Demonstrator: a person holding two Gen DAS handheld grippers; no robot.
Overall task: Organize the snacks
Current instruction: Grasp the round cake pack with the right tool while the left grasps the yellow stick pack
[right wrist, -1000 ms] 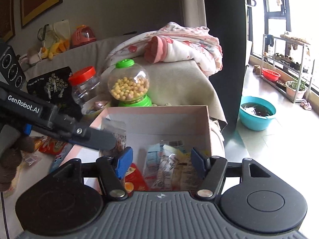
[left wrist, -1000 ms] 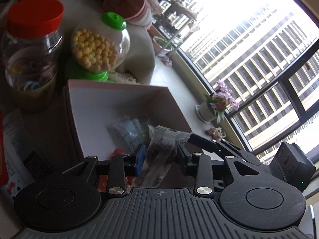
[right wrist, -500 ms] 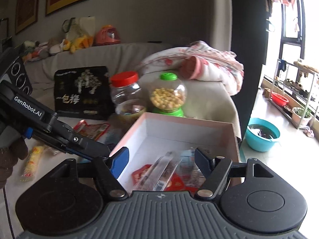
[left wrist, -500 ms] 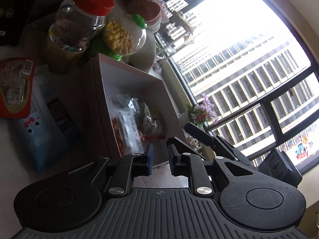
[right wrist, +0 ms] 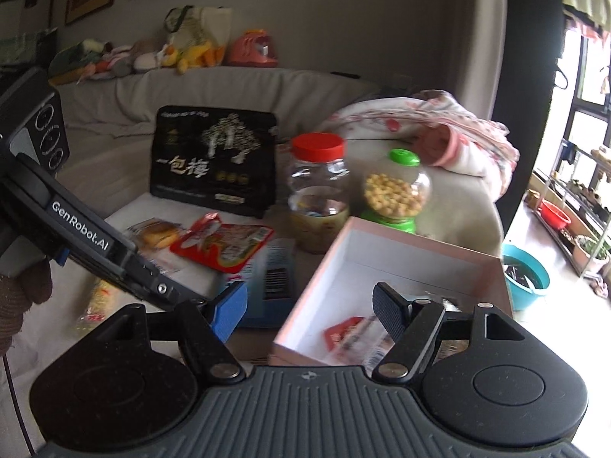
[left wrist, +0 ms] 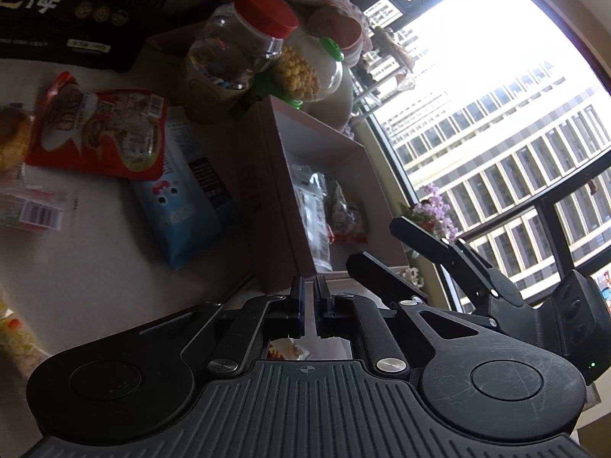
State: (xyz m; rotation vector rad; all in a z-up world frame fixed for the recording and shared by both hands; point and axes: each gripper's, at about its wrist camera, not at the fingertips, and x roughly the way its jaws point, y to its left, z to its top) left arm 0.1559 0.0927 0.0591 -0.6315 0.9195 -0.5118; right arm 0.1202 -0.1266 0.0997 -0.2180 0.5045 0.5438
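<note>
White desk (right wrist: 126,210) before a grey sofa (right wrist: 214,87), pink box (right wrist: 416,244) at its window-side edge; left tool (left wrist: 309,290) closed empty, right tool (right wrist: 309,305) open.

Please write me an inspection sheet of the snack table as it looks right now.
Surface: pale table, crowded.
Job's things: pink box holding several packets; red packet and blue packet lie outside it.
Clutter: red-lidded jar, green-capped candy globe, black bag.
Grippers: left gripper shut, nothing between the jaws; right gripper open, empty.
Cables: nothing seen.
Surroundings: sofa with plush toys, teal basin on the floor.
</note>
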